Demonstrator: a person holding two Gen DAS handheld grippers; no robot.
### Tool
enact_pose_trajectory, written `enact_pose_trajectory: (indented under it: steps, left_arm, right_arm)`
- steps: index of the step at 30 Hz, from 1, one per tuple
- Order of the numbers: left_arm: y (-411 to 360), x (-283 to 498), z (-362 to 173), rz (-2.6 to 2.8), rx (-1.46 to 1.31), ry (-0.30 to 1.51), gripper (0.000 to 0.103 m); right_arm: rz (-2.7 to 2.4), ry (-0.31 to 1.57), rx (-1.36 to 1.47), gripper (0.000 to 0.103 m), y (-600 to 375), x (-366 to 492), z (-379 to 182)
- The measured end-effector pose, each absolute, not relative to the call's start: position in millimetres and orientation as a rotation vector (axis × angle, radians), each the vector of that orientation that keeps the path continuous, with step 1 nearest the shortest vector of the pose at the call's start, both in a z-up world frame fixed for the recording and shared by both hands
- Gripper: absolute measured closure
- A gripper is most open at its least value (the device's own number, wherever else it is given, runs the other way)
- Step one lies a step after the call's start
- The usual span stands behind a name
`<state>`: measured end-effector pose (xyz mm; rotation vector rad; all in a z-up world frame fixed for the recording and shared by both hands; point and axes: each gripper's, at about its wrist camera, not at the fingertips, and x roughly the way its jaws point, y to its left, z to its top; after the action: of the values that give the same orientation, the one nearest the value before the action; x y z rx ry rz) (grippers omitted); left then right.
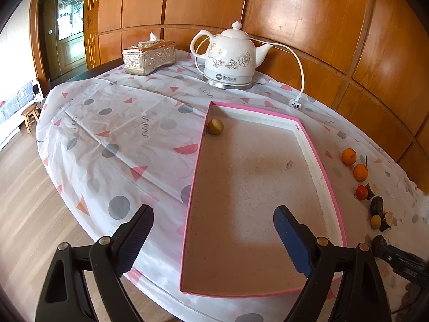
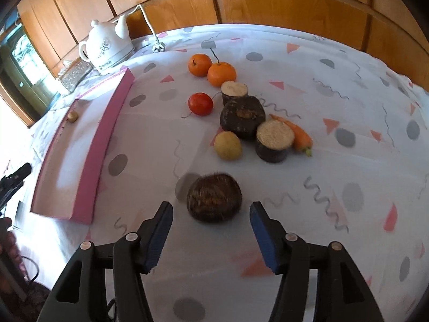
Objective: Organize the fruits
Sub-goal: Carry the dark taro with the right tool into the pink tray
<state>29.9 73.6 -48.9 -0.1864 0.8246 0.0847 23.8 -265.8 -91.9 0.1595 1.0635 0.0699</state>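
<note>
right hand-held gripper [image 2: 210,237] hangs just short of a dark, rough-skinned round root or fruit [image 2: 214,197], jaws parted wider than it and gripping nothing; the lump sits near the fingertips, not yet between the pads. its domed, hairy top could slip or roll out if the pads close high or off-centre, and a sideways nudge might send it toward the yellow fruit [image 2: 228,145] and the cut dark pieces [image 2: 273,141] just beyond. farther out lie a tomato [image 2: 200,103], two oranges [image 2: 211,68] and a carrot [image 2: 297,134], all loose on the patterned desk [image 2: 335,61] cloth. the pink-edged tray [image 1: 312,145] lies to the left with one small tan fruit [image 1: 215,127] in its far corner. left hand-held gripper [image 1: 213,241] hovers wide open and empty over the tray's near end, so a careless drop there could strike it.
</note>
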Motion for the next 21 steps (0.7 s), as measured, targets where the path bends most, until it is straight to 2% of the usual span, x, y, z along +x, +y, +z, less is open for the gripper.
enact_pose_trajectory:
  steps: [1,2,12,21]
  left_arm:
    - [74.2,29.5,-49.0,0.087,-0.187,0.824,0.011]
    - [74.9,29.5,-49.5,0.092,-0.189,0.826,0.011]
    - [81.6,30.8,-52.1,0.104,-0.216,0.830,0.011]
    - [87.3,30.2,-53.5,0.107,-0.232,0.832,0.011]
  right_arm:
    - [0.060,1.074,0.139,0.055,-263.9,28.1,-95.2]
    - [0.049,1.085,0.125,0.057,-262.7,31.3,-98.1]
    - [0.153,1.018,0.044,0.057,-234.8,18.2,-67.3]
    - [0.354,1.002,-0.046,0.057,-157.7,54.4,-51.0]
